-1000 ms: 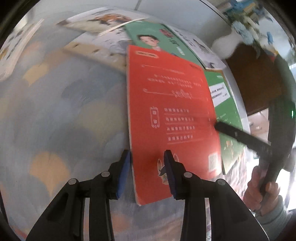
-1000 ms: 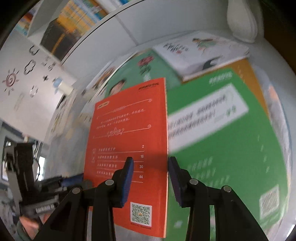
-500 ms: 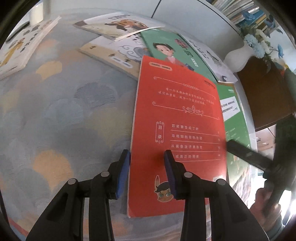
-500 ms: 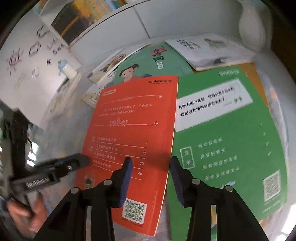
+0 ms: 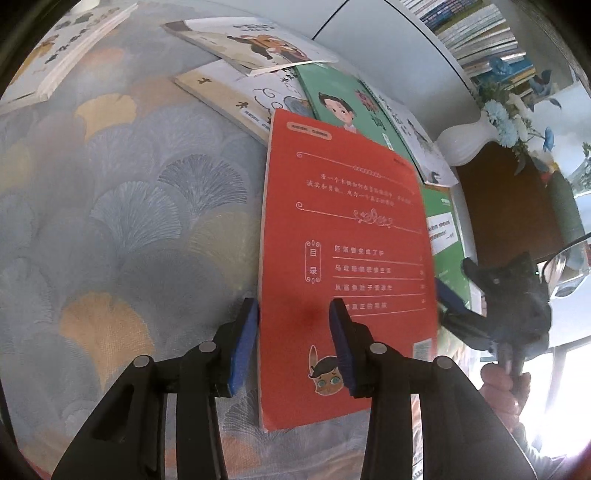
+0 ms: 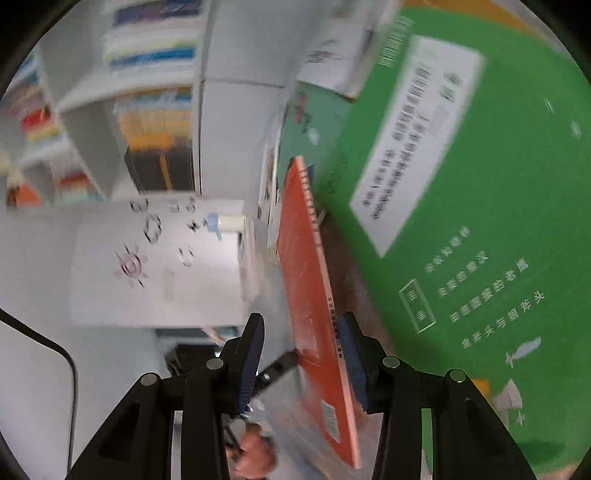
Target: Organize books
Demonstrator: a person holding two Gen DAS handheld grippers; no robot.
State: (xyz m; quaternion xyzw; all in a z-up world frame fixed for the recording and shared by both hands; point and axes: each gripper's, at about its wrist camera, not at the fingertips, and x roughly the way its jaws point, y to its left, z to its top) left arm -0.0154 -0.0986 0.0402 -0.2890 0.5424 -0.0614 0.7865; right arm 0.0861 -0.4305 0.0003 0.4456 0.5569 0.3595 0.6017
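Books lie scattered over a fan-patterned tablecloth (image 5: 122, 206), and the one in play is the red book (image 5: 343, 258), back cover up, with a contents list and a small cartoon face near its lower end. It lies partly over a green book (image 5: 445, 240) at its right and over a green portrait book (image 5: 340, 107) at its far end, with pale picture books (image 5: 251, 44) fanned out behind and a separate stack (image 5: 62, 55) at the far left. Left gripper (image 5: 293, 347) comes in over the red book's near left part: its jaws are opening, one blue pad just outside the left edge, the other above the cover, so the edge sits between them with a visible gap and no pinch. Right gripper (image 6: 301, 363) is at the opposite long edge, seen edge-on and blurred in its own view: the red book's edge runs between the fingers, close against the right pad (image 6: 351, 354), well clear of the left one. I cannot tell whether that pad really touches; the jaws are parted, not clamped. From the left wrist view the same tool shows dark at the red book's right edge, gripped by a hand (image 5: 506, 387). A white vase (image 5: 469, 140) of blue flowers stands past the books, and bookshelves (image 5: 476, 33) line the back wall.
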